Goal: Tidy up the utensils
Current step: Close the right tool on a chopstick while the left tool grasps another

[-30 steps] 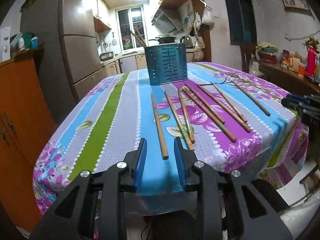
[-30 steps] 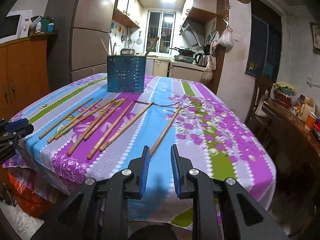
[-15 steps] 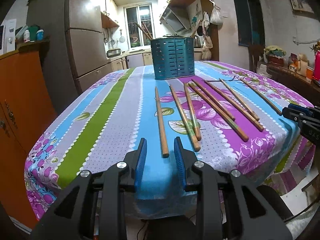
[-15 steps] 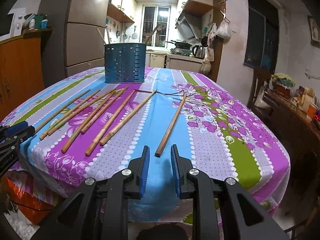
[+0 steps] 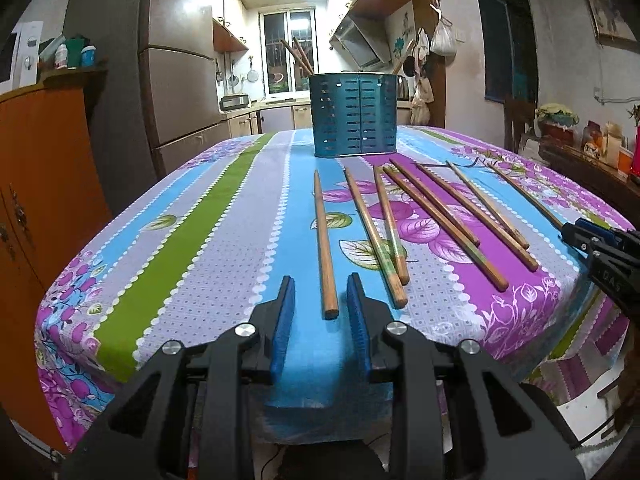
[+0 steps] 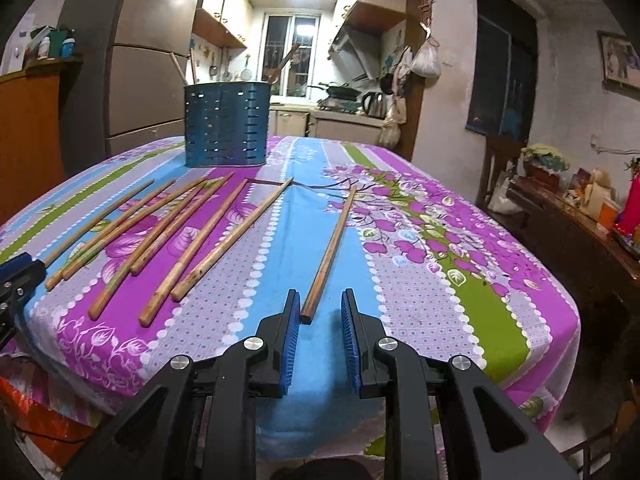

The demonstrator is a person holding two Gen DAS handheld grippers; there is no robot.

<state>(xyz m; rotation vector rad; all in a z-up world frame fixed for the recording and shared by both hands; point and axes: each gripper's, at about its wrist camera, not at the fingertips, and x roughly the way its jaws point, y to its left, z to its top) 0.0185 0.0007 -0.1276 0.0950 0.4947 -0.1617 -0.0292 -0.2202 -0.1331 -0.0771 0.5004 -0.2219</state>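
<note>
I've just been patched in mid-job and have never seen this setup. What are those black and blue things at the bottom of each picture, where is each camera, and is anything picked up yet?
There is no robot arm. A person holds one pair of hand-held tongs in each hand, and a wide-angle camera on each looks forward along its two blue fingers.

One picture is from the left tongs, the other from the right tongs. Each also shows at the edge of the other's view.

On the flowered tablecloth lie eight loose wooden chopsticks, with a blue slotted utensil holder standing behind them, a few sticks already in it.

Nothing is held. The left tongs are closing around the near end of the leftmost chopstick, pads not yet touching. The right tongs, open, straddle the tip of the rightmost chopstick.
</note>
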